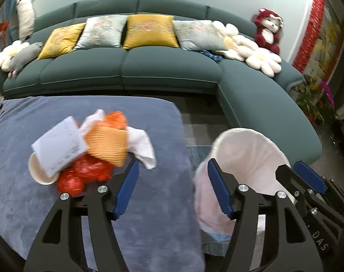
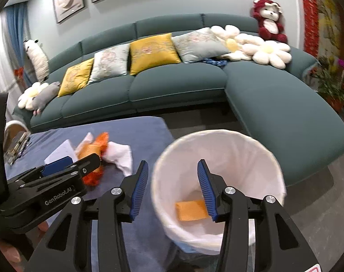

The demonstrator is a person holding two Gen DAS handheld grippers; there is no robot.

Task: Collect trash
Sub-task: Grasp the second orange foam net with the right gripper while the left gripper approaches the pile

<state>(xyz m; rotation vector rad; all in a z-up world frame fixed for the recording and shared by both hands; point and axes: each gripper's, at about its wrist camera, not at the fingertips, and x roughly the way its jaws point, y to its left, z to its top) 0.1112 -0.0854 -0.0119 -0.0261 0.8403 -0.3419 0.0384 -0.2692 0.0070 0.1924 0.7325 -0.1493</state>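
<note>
Heap of mixed trash (image 1: 92, 151) on the left half of the desk (image 1: 149, 215), which is draped in a soft blue-grey plush cloth. The heap comprises an orange ribbed sponge cloth (image 1: 107, 146), crumpled white tissue (image 1: 141, 145), a printed white paper sheet (image 1: 58, 145), a cream paper cup (image 1: 39, 172) lying on its side, and a crinkled red-orange plastic bag (image 1: 81, 176). All of it looks light, soft and easily crushed; the film bag is probably slippery and springy, so a pinch on a bunched fold seems best, while the paper is best taken at its raised edge and the cup by its rim. The left hand-held gripper (image 1: 172, 190) hangs spread and empty between the heap and the bin. The right hand-held gripper (image 2: 172, 190) is likewise spread, pinching nothing, above the white-lined round waste bin (image 2: 269, 158), which stands just right of the desk and has one flat orange piece (image 2: 190, 210) at its bottom. The plush cloth may snag or lift with a low grasp. Beyond: a curved dark-green sofa (image 1: 172, 72) with yellow and grey cushions, daisy-shaped pillows, and a red plush toy (image 1: 268, 30) at far right.
</note>
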